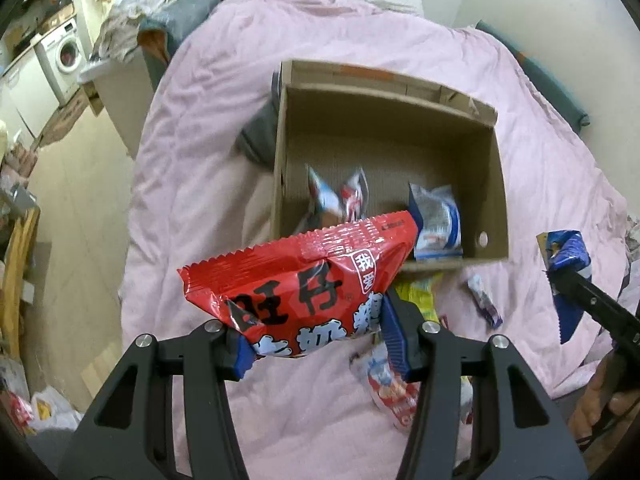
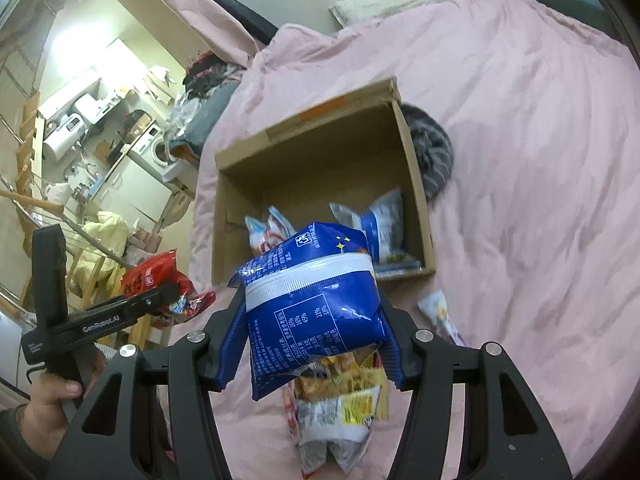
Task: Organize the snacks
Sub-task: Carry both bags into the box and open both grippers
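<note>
Left wrist view: the left tool (image 1: 316, 340) is gripping a crinkly red snack bag (image 1: 298, 280) between its blue-padded fingers, holding it in the air just in front of an open cardboard box (image 1: 490, 184). The box is sitting on a bed under a wrinkled pink quilt (image 1: 208, 128) and is holding two glossy packets: one white-and-red (image 1: 340, 196), one white-and-blue (image 1: 438, 224). More wrappers are lying loose on the quilt.

Right wrist view: the right tool (image 2: 310, 344) is clamping a shiny blue snack bag (image 2: 316, 308) with a white band, raised before the same box (image 2: 416, 184). A grey striped cat (image 2: 434, 152) is lying against the box's outer wall. A pile of packets (image 2: 344, 412) is resting on the quilt below the tool.
</note>
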Motion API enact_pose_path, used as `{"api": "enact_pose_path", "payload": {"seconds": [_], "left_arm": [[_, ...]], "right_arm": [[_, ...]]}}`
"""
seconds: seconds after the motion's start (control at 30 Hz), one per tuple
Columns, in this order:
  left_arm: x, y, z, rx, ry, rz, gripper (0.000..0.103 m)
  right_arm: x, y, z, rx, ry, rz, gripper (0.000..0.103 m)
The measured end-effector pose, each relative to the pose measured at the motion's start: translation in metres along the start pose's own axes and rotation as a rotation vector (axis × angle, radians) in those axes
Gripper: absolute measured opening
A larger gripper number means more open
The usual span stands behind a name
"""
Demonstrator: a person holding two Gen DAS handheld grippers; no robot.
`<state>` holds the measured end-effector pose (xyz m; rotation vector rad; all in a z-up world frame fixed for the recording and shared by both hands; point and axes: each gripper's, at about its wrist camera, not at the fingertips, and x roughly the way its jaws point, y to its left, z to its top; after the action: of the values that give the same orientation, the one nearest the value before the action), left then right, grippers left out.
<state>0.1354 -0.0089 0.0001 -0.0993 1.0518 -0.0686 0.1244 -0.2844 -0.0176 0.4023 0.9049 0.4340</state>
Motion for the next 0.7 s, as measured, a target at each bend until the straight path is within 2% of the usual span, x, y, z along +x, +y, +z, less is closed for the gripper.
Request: {"api": "enact_pose_path", "payload": {"seconds": [0.4,0.7], "left_arm": [[0.014,0.003,0.057,-0.003,-0.044,-0.025,0.048],[0.052,-0.006,0.086,0.023,-0.053,-0.055,0.049]], "right_arm": [[0.024,0.023,0.055,-0.069,-0.038,-0.007,0.059],[0.063,0.021,0.088,-0.098,-0.076,-0.016,0.059]]}}
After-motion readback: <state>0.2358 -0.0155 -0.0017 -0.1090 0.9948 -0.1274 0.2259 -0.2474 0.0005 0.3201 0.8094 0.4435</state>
